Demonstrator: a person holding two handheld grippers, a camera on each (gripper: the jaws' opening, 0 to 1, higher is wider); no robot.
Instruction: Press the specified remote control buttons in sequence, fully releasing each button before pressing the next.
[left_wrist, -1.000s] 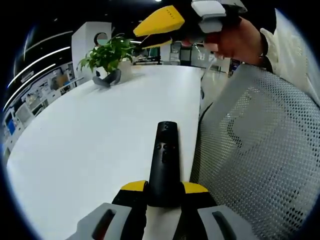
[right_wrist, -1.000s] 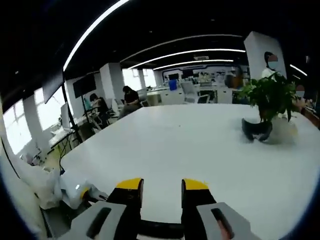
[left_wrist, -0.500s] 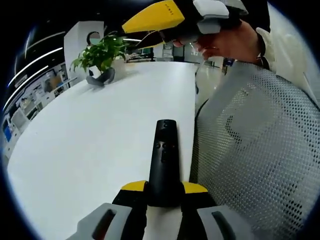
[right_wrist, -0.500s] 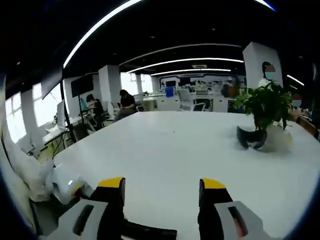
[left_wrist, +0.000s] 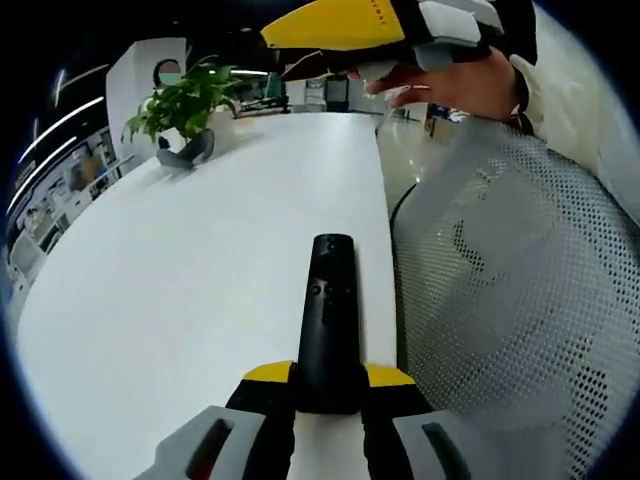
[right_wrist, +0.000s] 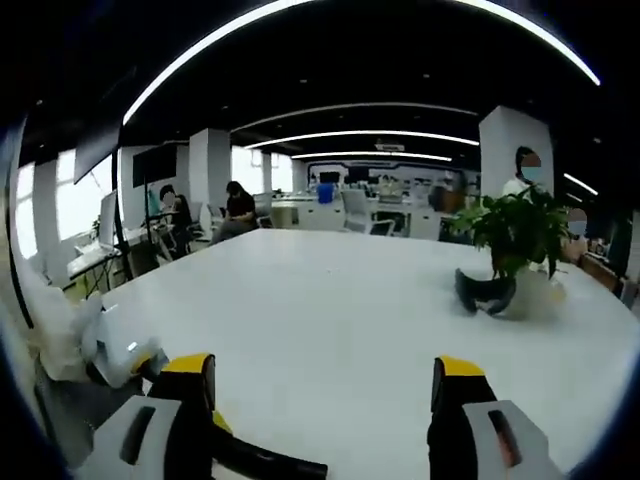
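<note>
A black remote control (left_wrist: 328, 318) lies lengthwise along the white table (left_wrist: 180, 270), its near end clamped between the yellow-tipped jaws of my left gripper (left_wrist: 328, 376), which is shut on it. Small buttons show on its upper half. My right gripper (left_wrist: 340, 22) hovers high above the far end of the table, held by a hand (left_wrist: 455, 85). In the right gripper view its own jaws (right_wrist: 322, 375) stand wide open with nothing between them. Below them shows a black strip (right_wrist: 265, 462), likely the remote. The left gripper (right_wrist: 125, 358) sits at the lower left.
A white mesh chair back (left_wrist: 510, 300) stands close against the table's right edge. A potted green plant (right_wrist: 518, 232) with a dark curved object (right_wrist: 485, 292) beside it sits at the far end of the table (right_wrist: 330, 300). Seated people (right_wrist: 238, 205) and desks are beyond.
The right gripper's jaws have spread from a narrow gap to wide open. The right gripper view has tilted slightly. The left gripper keeps hold of the remote.
</note>
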